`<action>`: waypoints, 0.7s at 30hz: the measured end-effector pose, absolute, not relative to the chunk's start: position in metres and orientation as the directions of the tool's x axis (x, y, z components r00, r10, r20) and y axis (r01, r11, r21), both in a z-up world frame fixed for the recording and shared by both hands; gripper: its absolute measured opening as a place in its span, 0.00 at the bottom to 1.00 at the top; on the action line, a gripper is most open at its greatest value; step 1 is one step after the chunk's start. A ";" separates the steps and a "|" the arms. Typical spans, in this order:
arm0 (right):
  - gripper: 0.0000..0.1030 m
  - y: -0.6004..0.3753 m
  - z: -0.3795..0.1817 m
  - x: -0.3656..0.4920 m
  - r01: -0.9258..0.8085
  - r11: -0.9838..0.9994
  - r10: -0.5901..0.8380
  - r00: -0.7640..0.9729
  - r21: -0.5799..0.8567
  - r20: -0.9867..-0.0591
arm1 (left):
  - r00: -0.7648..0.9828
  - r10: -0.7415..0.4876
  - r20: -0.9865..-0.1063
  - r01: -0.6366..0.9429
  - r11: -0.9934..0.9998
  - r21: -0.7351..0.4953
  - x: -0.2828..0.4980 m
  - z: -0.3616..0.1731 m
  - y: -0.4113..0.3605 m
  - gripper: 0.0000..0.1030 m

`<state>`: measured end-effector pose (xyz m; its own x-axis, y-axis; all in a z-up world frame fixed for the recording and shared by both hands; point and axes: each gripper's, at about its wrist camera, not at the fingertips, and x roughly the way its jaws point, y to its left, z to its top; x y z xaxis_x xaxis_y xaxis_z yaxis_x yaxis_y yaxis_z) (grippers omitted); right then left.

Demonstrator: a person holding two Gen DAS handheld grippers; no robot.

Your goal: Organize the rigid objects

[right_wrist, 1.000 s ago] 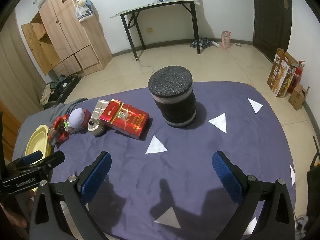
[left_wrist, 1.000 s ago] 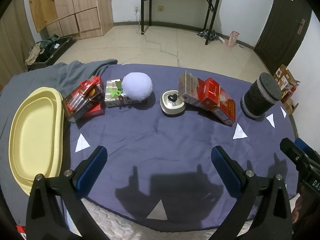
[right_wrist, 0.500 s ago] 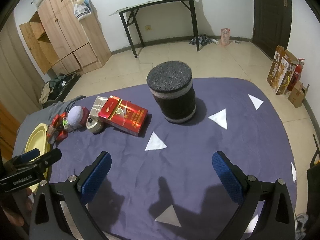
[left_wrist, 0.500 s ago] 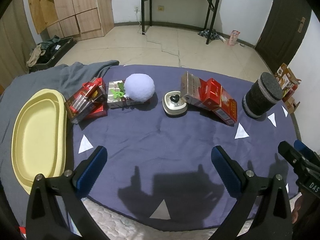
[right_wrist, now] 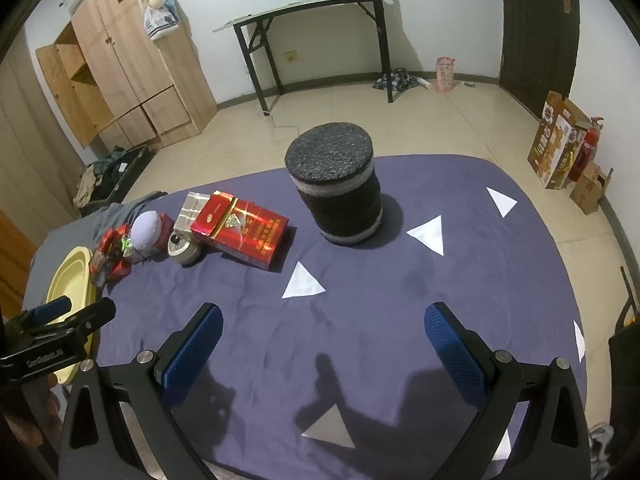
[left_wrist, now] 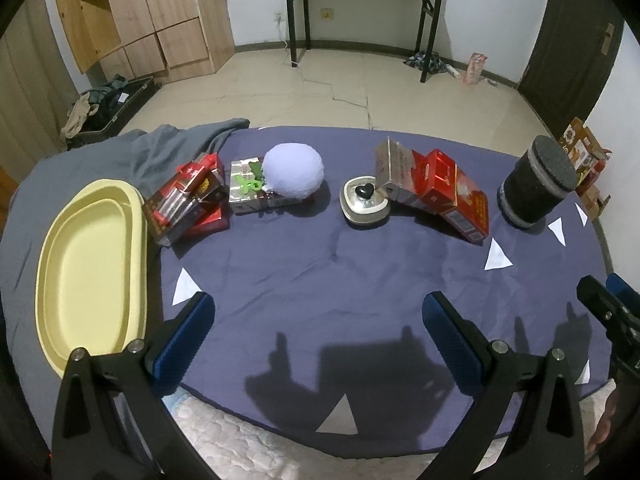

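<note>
Left wrist view: the left gripper (left_wrist: 318, 322) hangs released and empty over the bare near part of the purple cloth (left_wrist: 320, 264), its blue pads spread wide. Beyond it the rigid objects lie in a row: a stack of red packs (left_wrist: 185, 200) just beside the empty yellow tray (left_wrist: 90, 264), a silver box (left_wrist: 250, 194) with a pale ball (left_wrist: 294, 174) resting on it, a small tin (left_wrist: 364, 202) with a dark heart-shaped knob, red cartons (left_wrist: 440, 190) leaning together, and a dark cylinder (left_wrist: 536, 182) at the far right. Right wrist view: the right gripper (right_wrist: 320, 346) is likewise released, holding nothing, with the dark cylinder ahead of it and standing upright, well apart from the cartons. Nothing appears to lie in the tray, though its far end is poorly seen here. The step in hand is judged to be the approach before a first pick; the next move calls for advancing one gripper to straddle an object, probably the red packs nearest the tray, before closing.
</note>
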<state>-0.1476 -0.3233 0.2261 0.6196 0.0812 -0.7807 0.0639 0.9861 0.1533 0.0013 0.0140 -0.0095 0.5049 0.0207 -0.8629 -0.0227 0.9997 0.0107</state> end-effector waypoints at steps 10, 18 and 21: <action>1.00 -0.332 0.244 -0.157 0.074 0.982 0.087 0.644 0.175 -0.760 | 0.532 0.035 -0.846 -0.015 0.999 0.032 0.004 0.023 0.038 1.00; 1.00 -0.359 0.264 -0.188 0.136 0.973 0.046 0.684 0.189 -0.728 | 0.562 0.017 -0.827 -0.087 0.995 -0.038 0.027 0.068 0.100 1.00; 1.00 -0.366 0.262 -0.191 0.174 0.966 0.026 0.672 0.192 -0.740 | 0.525 0.014 -0.851 -0.153 0.985 -0.078 0.043 0.060 0.121 1.00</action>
